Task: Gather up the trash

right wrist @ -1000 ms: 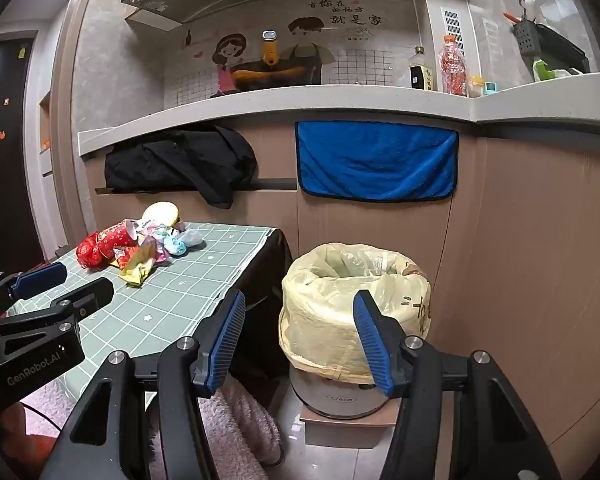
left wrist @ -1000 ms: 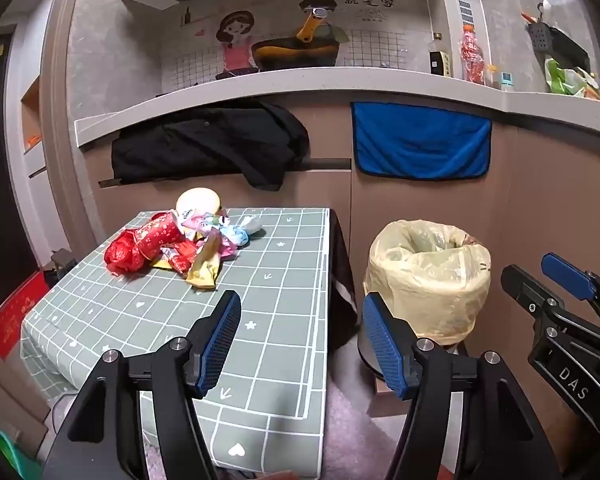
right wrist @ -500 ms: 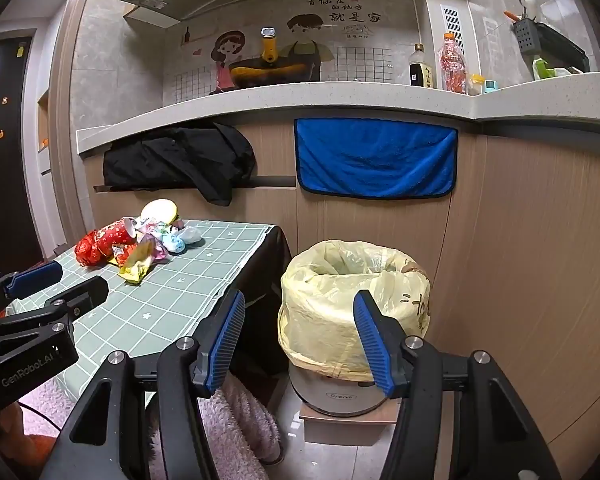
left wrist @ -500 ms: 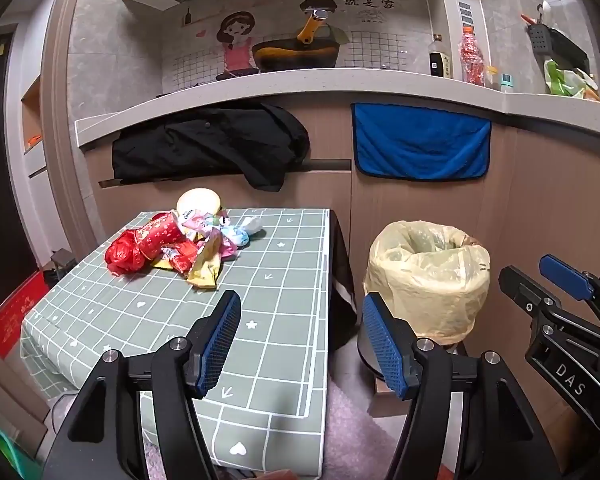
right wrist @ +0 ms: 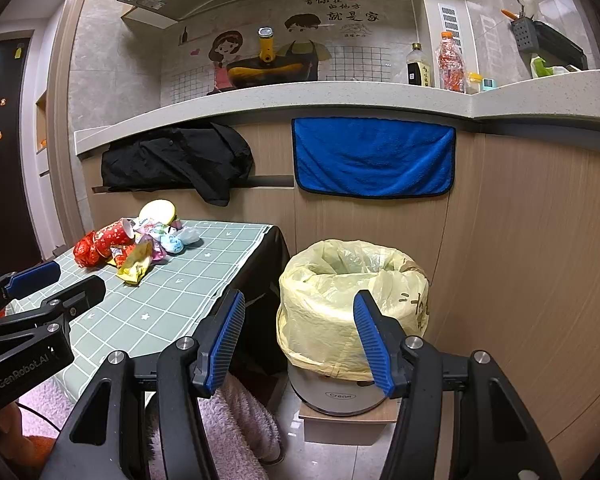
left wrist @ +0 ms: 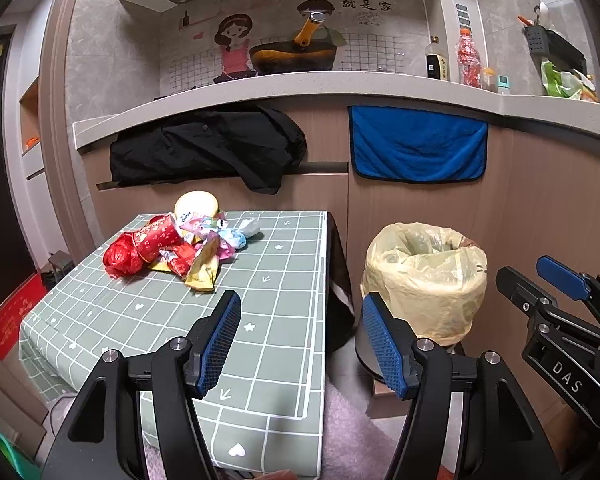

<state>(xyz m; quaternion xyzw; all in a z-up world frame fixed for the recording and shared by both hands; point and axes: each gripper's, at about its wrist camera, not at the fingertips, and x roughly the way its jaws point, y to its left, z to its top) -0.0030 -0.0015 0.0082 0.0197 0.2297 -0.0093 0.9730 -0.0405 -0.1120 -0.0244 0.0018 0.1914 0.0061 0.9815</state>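
A heap of trash [left wrist: 179, 246] lies at the far left of a low table with a green grid cloth [left wrist: 275, 300]: red wrappers, a yellow packet, pastel bags and a pale round lid. The heap also shows in the right wrist view [right wrist: 133, 246]. A bin lined with a yellow bag [left wrist: 424, 276] stands on the floor right of the table, also in the right wrist view [right wrist: 352, 308]. My left gripper [left wrist: 300, 344] is open and empty above the table's near edge. My right gripper [right wrist: 297, 340] is open and empty in front of the bin.
A wooden counter wall behind carries a black jacket [left wrist: 207, 148] and a blue towel [left wrist: 416, 146]. Bottles [left wrist: 468, 60] and a pan [left wrist: 295, 56] stand on the counter top. A pink fluffy rug [right wrist: 235, 420] lies on the floor by the table.
Both grippers have drifted very slightly; the view is almost the same. The trash heap and the bin have not moved. Both stay open.
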